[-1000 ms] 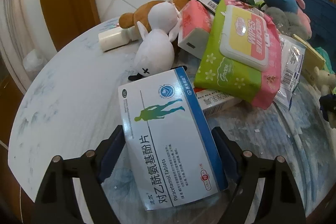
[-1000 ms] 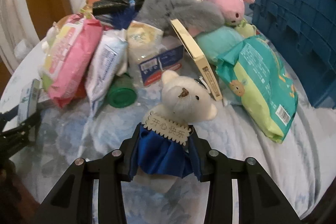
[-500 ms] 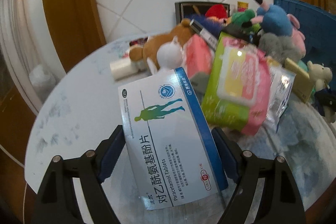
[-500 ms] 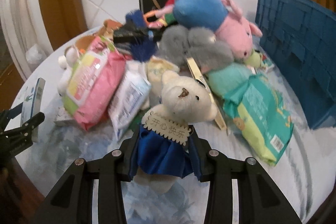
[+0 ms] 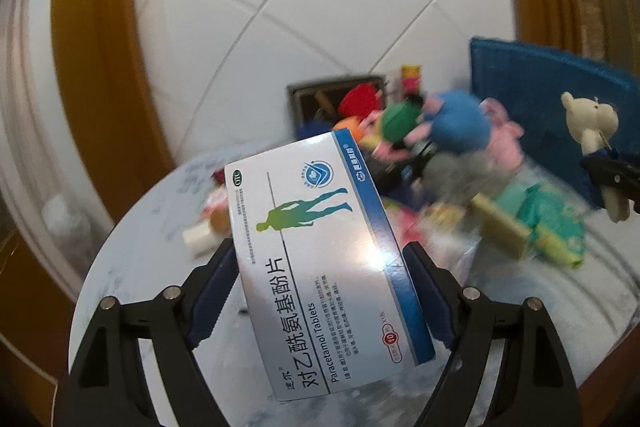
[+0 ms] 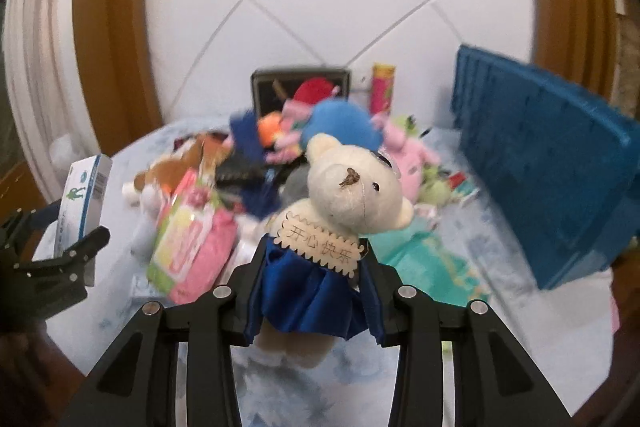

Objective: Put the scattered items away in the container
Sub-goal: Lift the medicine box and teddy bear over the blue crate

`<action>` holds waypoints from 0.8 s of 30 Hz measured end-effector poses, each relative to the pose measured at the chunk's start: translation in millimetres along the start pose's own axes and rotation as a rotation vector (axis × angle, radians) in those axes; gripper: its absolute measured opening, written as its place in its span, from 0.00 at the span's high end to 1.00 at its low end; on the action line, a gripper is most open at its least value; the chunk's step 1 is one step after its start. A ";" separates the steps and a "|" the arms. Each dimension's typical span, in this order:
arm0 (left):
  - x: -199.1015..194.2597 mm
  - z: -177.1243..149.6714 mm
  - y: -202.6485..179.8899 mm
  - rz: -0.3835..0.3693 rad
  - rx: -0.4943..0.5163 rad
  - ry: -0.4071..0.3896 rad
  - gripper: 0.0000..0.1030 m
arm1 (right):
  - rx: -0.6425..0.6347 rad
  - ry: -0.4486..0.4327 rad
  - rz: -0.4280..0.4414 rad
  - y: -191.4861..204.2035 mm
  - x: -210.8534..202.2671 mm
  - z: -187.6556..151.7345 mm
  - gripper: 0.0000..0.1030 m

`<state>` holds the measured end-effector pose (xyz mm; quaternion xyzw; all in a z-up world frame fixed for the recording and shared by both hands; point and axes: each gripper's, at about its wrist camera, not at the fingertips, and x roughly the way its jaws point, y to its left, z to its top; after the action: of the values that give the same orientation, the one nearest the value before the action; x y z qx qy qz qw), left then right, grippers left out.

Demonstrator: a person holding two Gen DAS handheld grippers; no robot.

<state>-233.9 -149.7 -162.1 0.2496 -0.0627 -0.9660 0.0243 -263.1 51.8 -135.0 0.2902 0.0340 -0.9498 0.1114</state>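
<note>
My left gripper [image 5: 320, 291] is shut on a white and blue paracetamol tablet box [image 5: 320, 259], held up above the table; the box also shows in the right wrist view [image 6: 82, 203]. My right gripper [image 6: 316, 291] is shut on a cream teddy bear in a blue dress [image 6: 348, 195], lifted clear of the pile; the bear also shows in the left wrist view [image 5: 592, 127]. The blue plastic crate [image 6: 552, 167] stands at the right of the table, to the right of both grippers.
A pile of plush toys and packets fills the middle of the round pale table [image 6: 480, 339]: a blue and pink pig [image 5: 460, 123], a pink wipes pack [image 6: 192, 247], a teal packet [image 5: 556, 223], a brown bear [image 6: 176, 171]. A white tiled wall stands behind.
Both grippers have risen from table level with their loads, so the pile now lies lower and further off. The bear and the box stay gripped.
</note>
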 end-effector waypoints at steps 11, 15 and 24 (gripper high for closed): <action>-50.3 83.6 -96.2 -0.202 0.103 -0.180 0.20 | 0.056 -0.163 -0.109 -46.1 -83.5 43.4 0.62; -63.4 110.1 -139.5 -0.266 0.132 -0.229 0.20 | 0.092 -0.217 -0.151 -76.1 -108.9 55.6 0.62; -69.5 185.0 -266.3 -0.376 0.171 -0.314 0.20 | 0.133 -0.287 -0.261 -186.9 -152.9 90.0 0.61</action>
<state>-267.1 139.8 -3.8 0.1048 -0.0994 -0.9717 -0.1871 -232.0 251.3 25.0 0.1518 -0.0079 -0.9880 -0.0282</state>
